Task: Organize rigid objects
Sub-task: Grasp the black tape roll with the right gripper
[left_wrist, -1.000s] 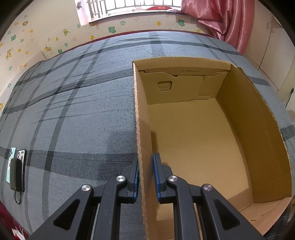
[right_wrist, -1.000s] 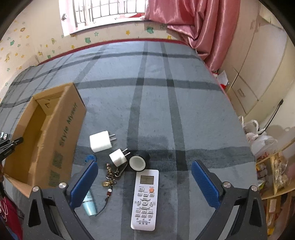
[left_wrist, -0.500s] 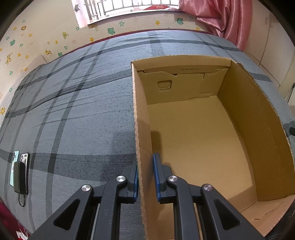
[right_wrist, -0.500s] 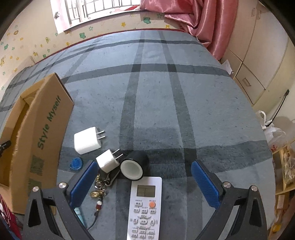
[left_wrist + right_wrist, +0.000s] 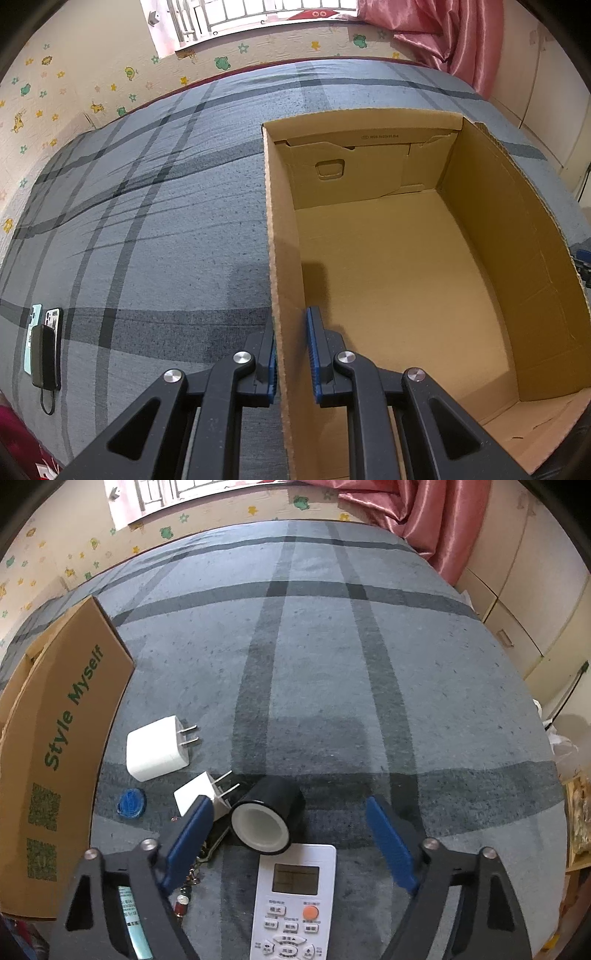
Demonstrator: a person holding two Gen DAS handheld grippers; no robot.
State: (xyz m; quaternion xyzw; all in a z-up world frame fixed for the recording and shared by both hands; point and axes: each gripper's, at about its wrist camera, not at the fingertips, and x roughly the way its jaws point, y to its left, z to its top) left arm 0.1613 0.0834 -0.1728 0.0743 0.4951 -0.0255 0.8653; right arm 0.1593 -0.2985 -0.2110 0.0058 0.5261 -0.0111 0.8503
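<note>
My left gripper is shut on the left wall of an open, empty cardboard box, one pad outside and one inside. The same box stands at the left of the right wrist view. My right gripper hangs low over the grey plaid bed with its jaws closing. A black tape roll lies between its fingers, not touched by either pad. A white remote lies just below the roll. Left of them are a large white charger, a small white charger, a blue cap, keys and a tube.
Two phones with a dark power bank lie on the bed far left of the box. A pink curtain and pale cupboards line the far right. Plastic bags sit beyond the bed's right edge.
My right gripper has come down closer to the tape roll and remote, and its fingers have drawn nearer together. The left gripper keeps its hold on the box wall.
</note>
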